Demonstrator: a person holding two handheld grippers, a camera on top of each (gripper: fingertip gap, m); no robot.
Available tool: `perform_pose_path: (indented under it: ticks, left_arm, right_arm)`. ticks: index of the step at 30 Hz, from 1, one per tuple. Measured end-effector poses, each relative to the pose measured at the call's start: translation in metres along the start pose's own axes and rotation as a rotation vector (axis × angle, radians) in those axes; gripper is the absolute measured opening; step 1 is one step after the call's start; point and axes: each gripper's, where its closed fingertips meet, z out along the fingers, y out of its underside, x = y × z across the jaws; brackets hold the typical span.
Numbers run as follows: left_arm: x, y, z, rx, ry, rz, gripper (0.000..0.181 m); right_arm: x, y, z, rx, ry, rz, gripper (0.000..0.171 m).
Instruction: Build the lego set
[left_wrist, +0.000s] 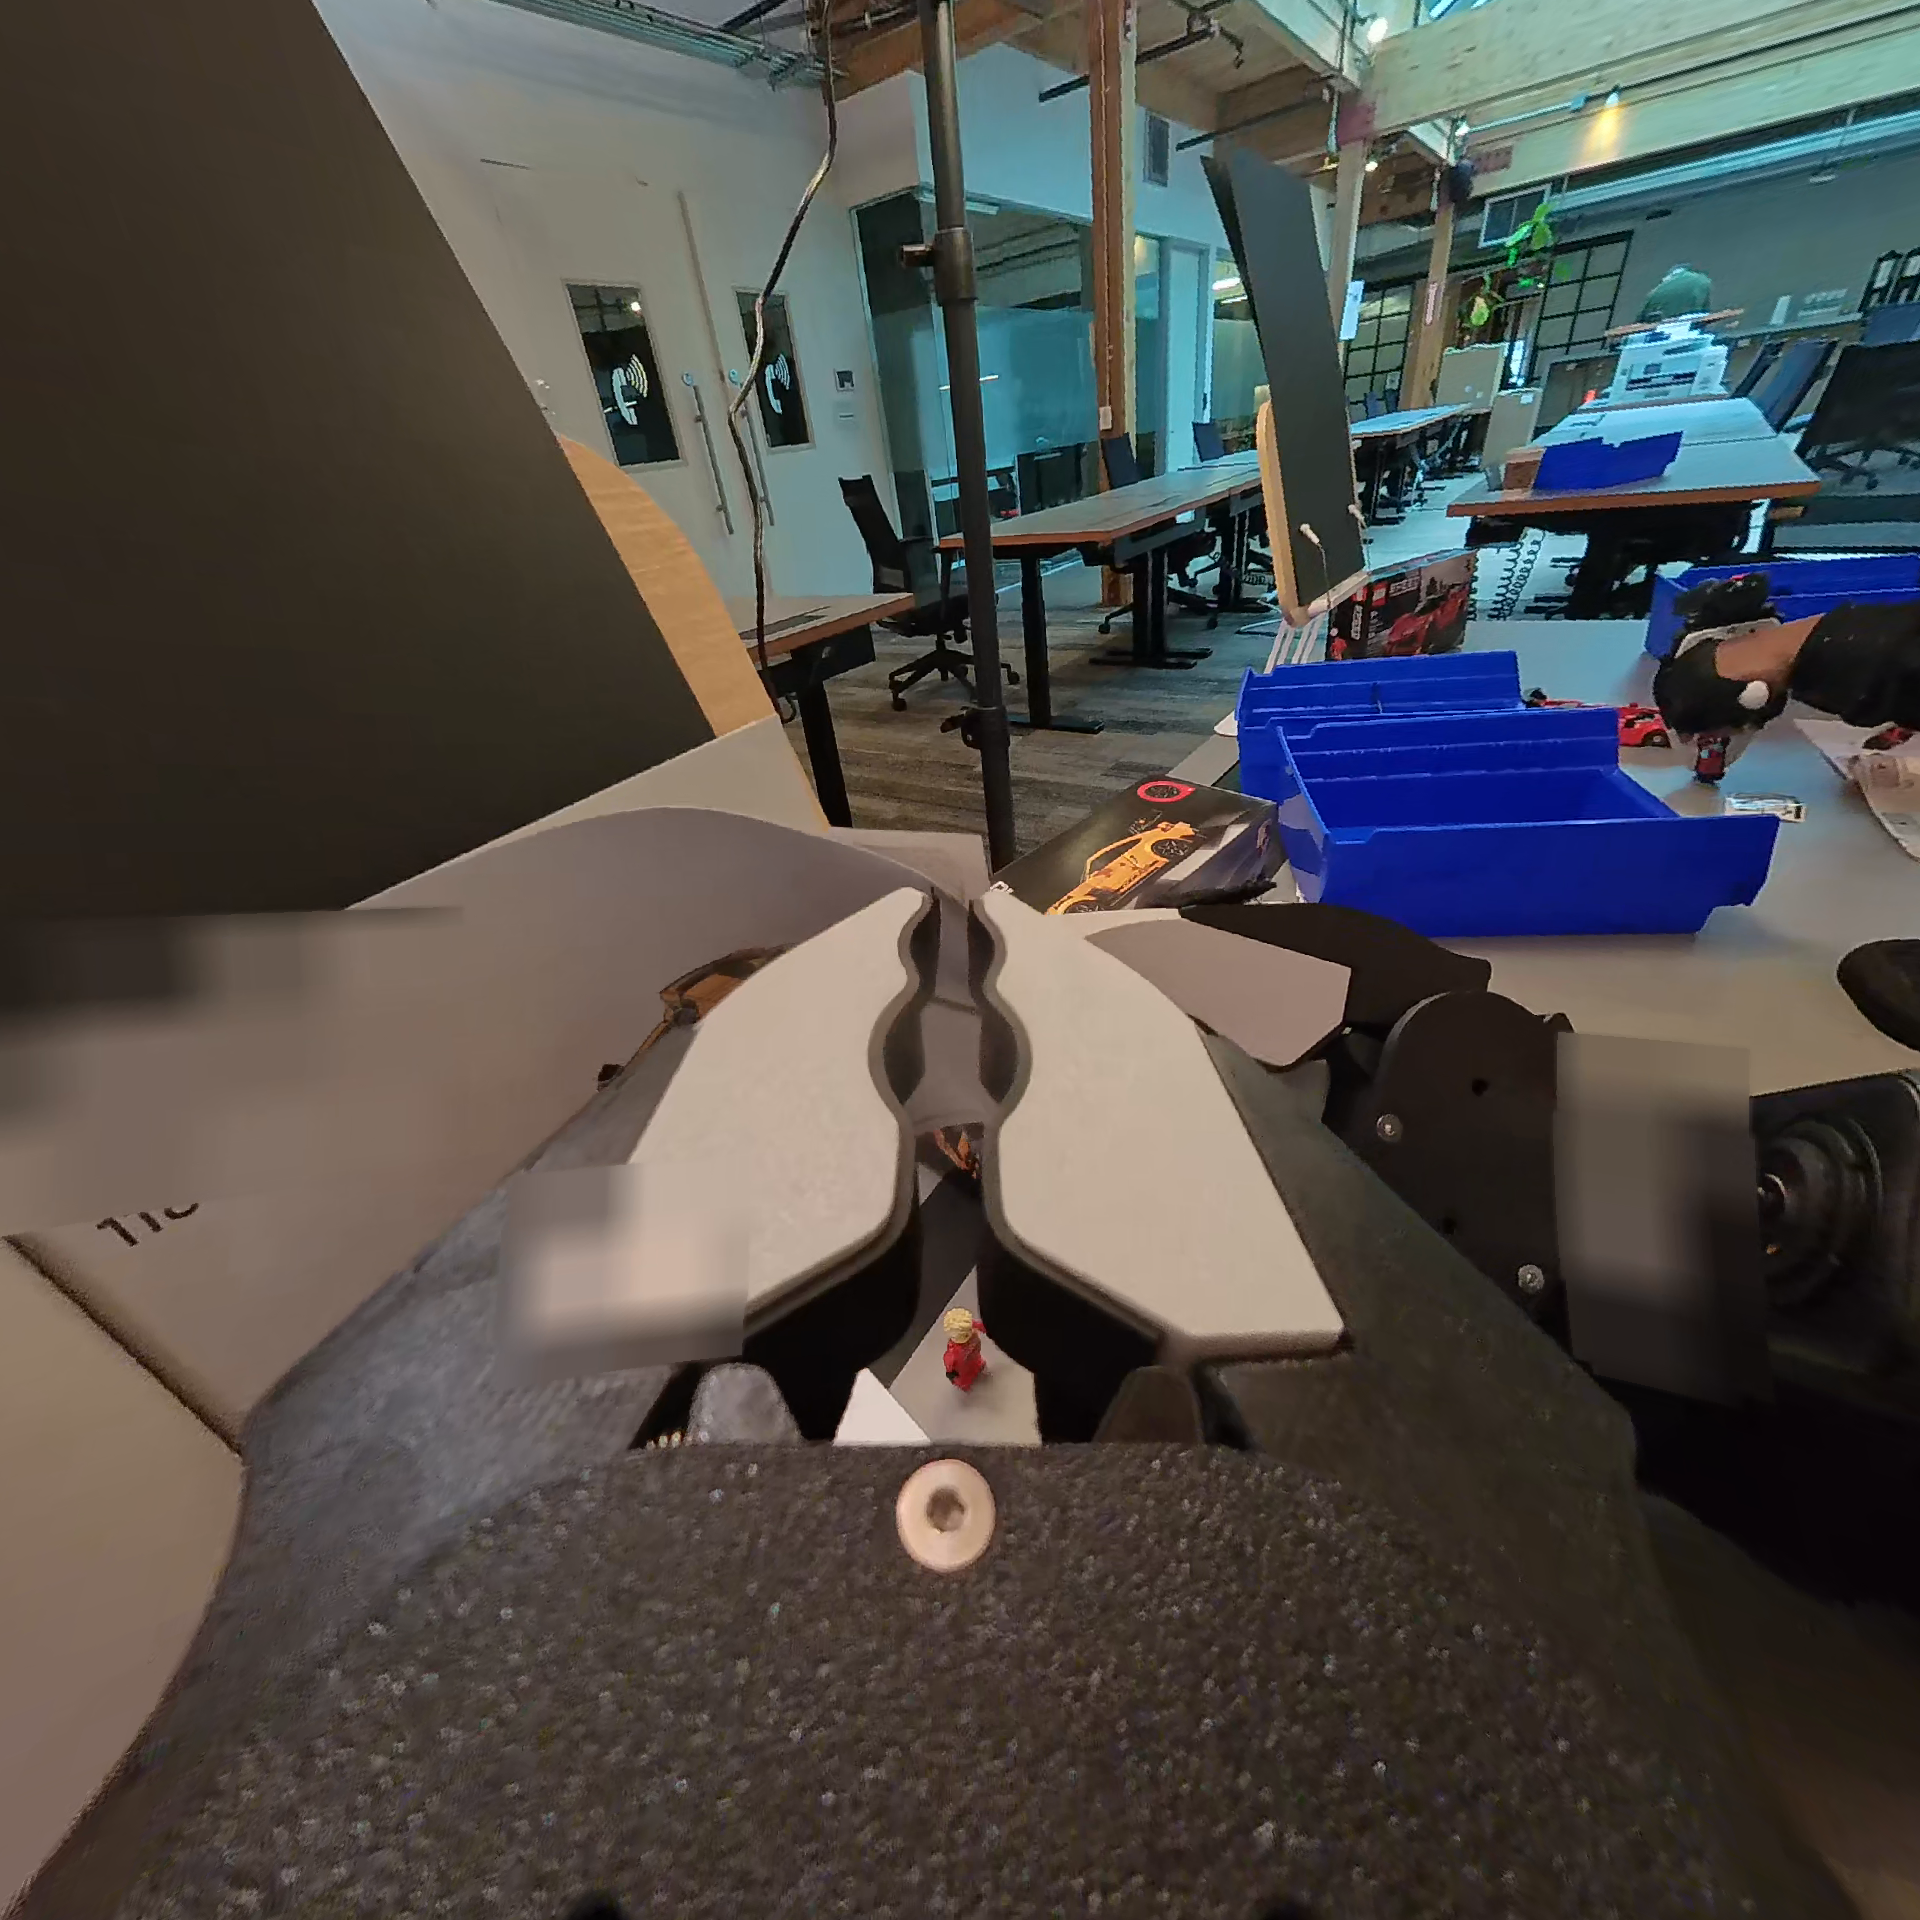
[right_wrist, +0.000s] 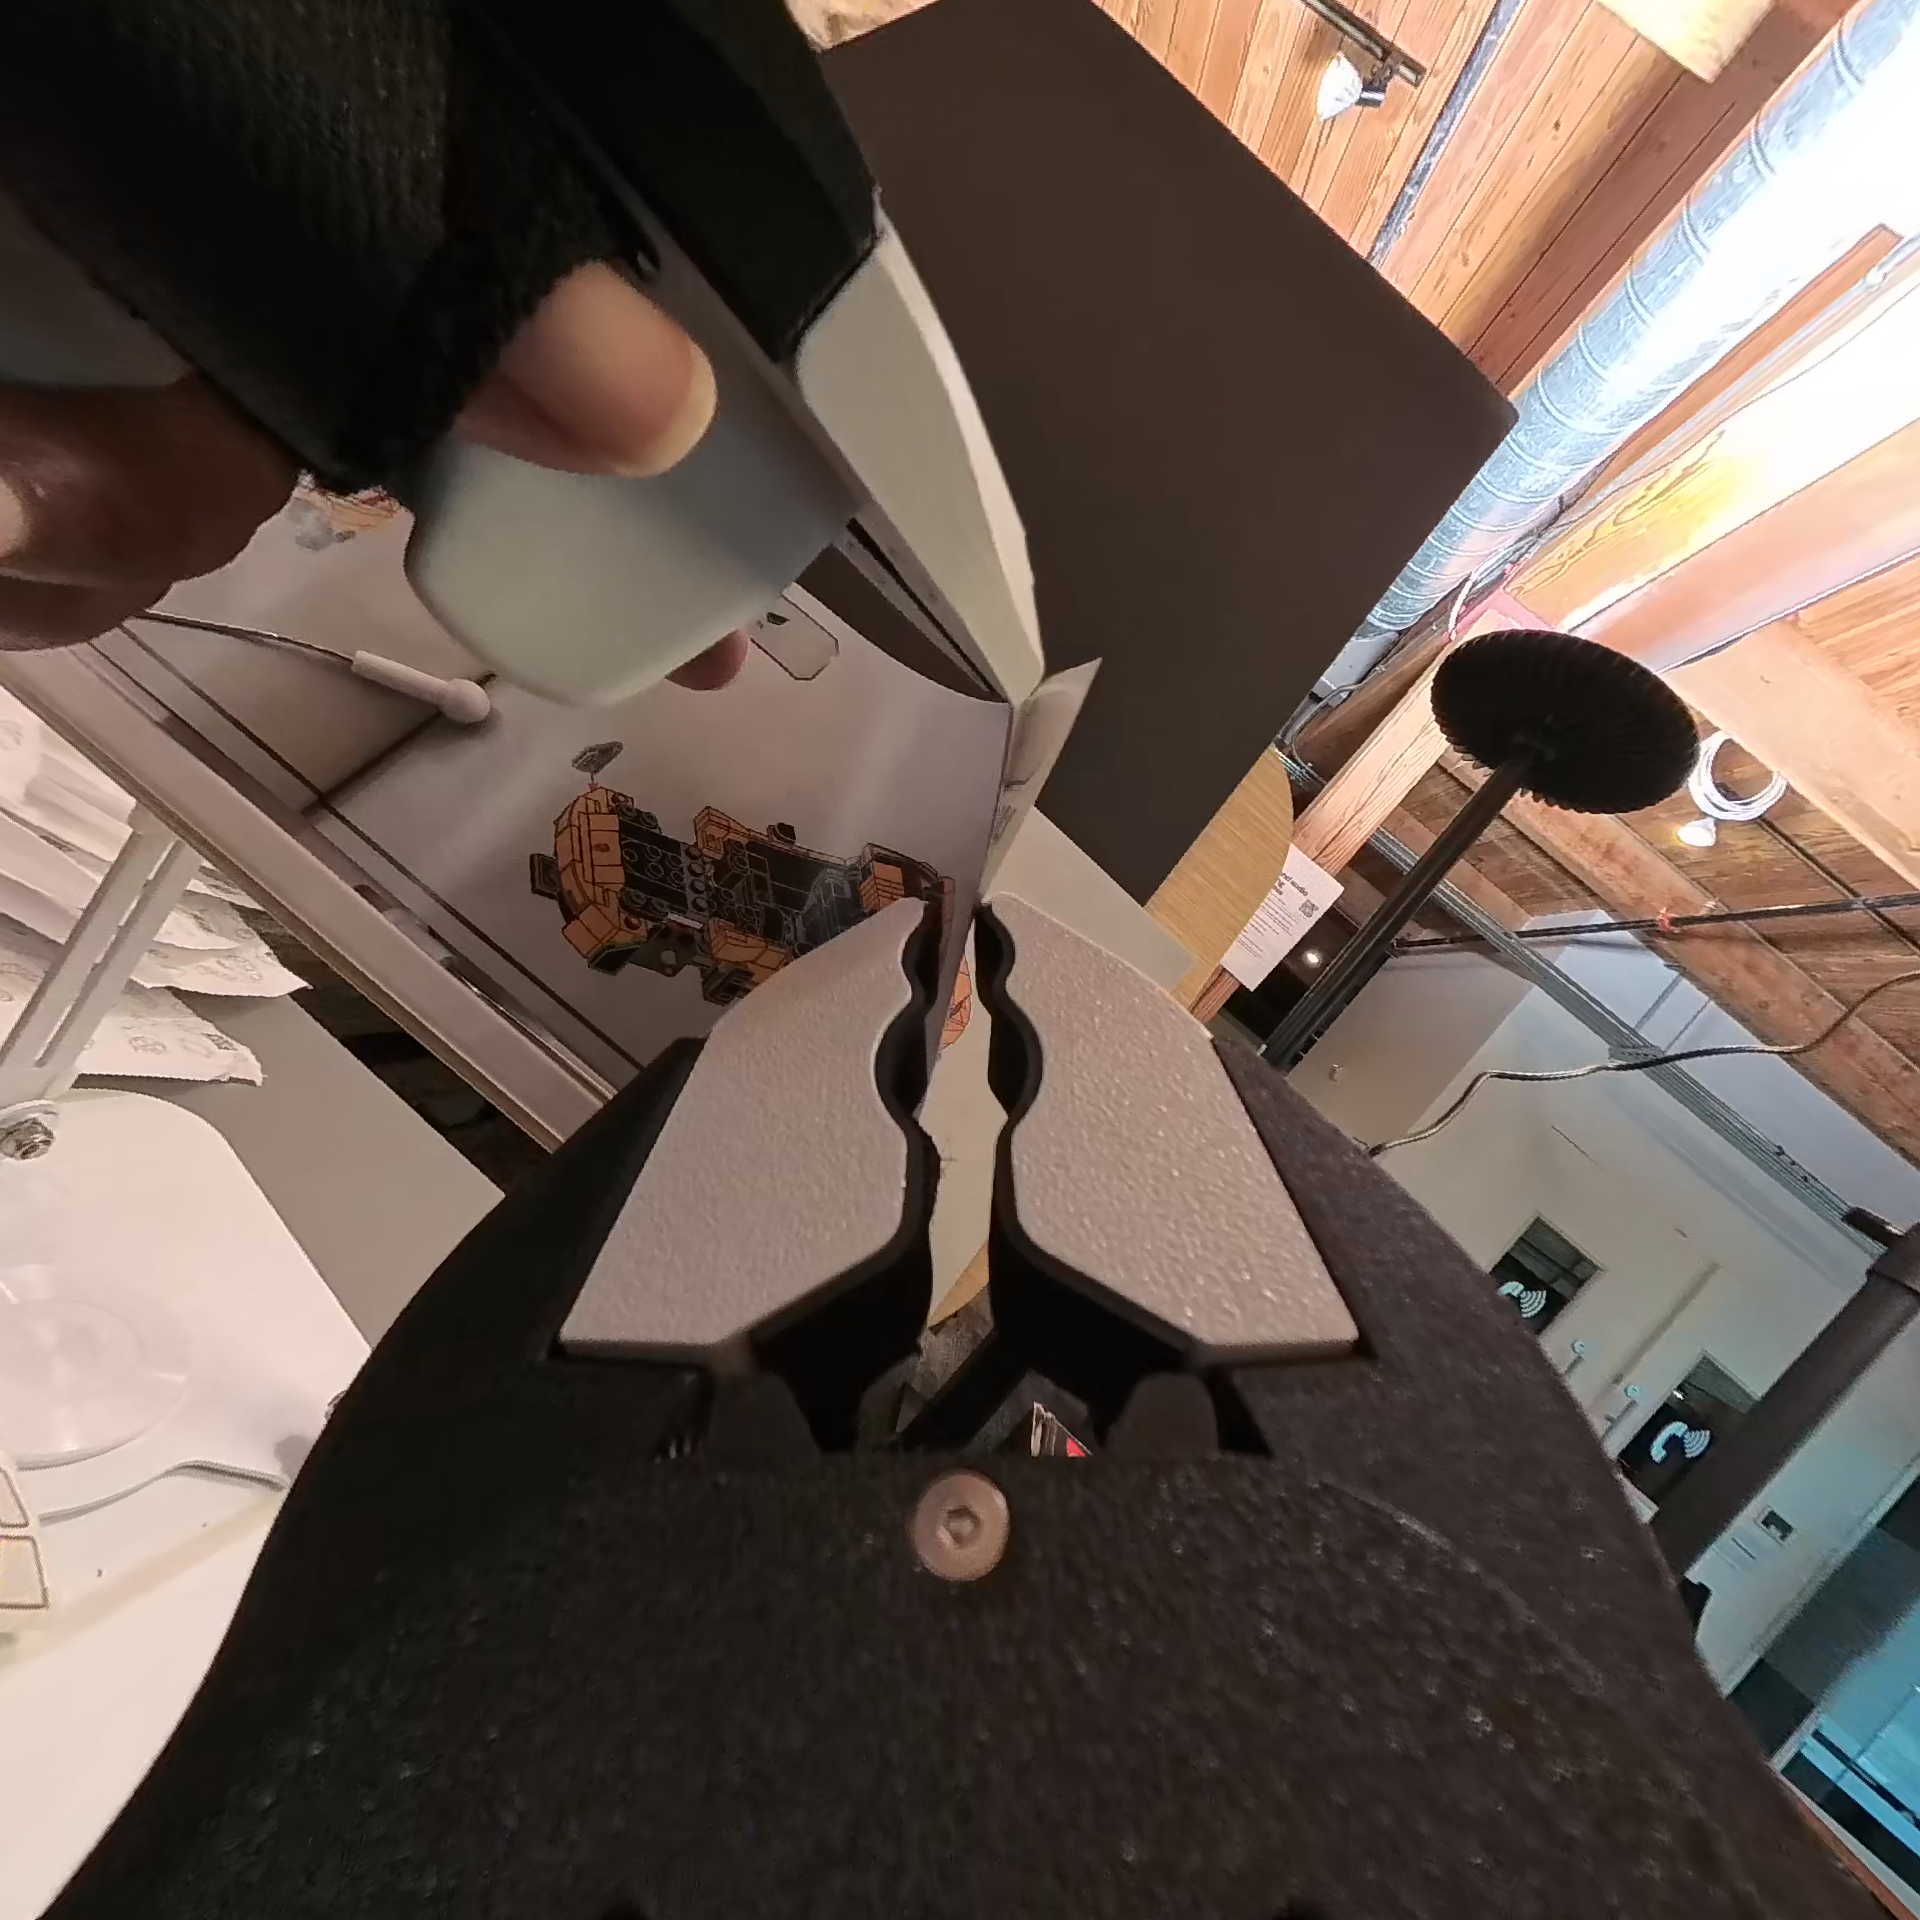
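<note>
Both grippers pinch pages of the instruction booklet (right_wrist: 727, 790) — left gripper (left_wrist: 951, 951) and right gripper (right_wrist: 951, 935) nearly closed; building seemingly paused, page-turning underway.

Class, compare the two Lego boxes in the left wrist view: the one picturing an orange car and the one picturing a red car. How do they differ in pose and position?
The orange-car box lies face up on the table, while the red-car box stands upright on its long edge. The orange-car box sits on the near side of the blue bins, the red-car box behind them. Both are dark boxes picturing a car.
</note>
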Motion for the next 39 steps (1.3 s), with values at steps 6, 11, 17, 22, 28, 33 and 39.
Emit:
perform_pose_path:
  ticks: [6, 11, 17, 22, 28, 33, 39]
  left_arm:
    - [0.001, 0.002, 0.000, -0.008, 0.011, 0.024, 0.006]
    - [-0.001, 0.000, -0.001, -0.001, 0.012, 0.018, 0.006]
    - [-0.003, 0.000, 0.000, -0.003, 0.005, 0.015, 0.006]
    - [-0.005, 0.001, 0.001, -0.010, -0.002, 0.014, 0.005]
    - [-0.007, 0.000, 0.001, -0.006, -0.006, -0.009, 0.004]
    - [-0.008, 0.001, 0.003, -0.011, -0.004, -0.040, 0.004]
    - [-0.009, 0.004, 0.004, -0.016, 0.005, -0.140, 0.000]
  right_arm:
    - [0.001, 0.000, 0.000, 0.000, -0.001, 0.007, 0.006]
    - [0.000, 0.000, 0.000, 0.002, -0.003, 0.004, 0.005]
    - [-0.001, 0.000, 0.000, 0.004, -0.007, 0.002, 0.005]
    - [-0.002, -0.001, -0.001, 0.008, -0.010, -0.004, 0.004]
    - [-0.003, -0.002, -0.001, 0.012, -0.014, -0.008, 0.004]
    - [-0.005, -0.003, -0.001, 0.015, -0.020, -0.020, 0.004]
    - [-0.009, -0.004, -0.001, 0.022, -0.027, -0.052, 0.002]
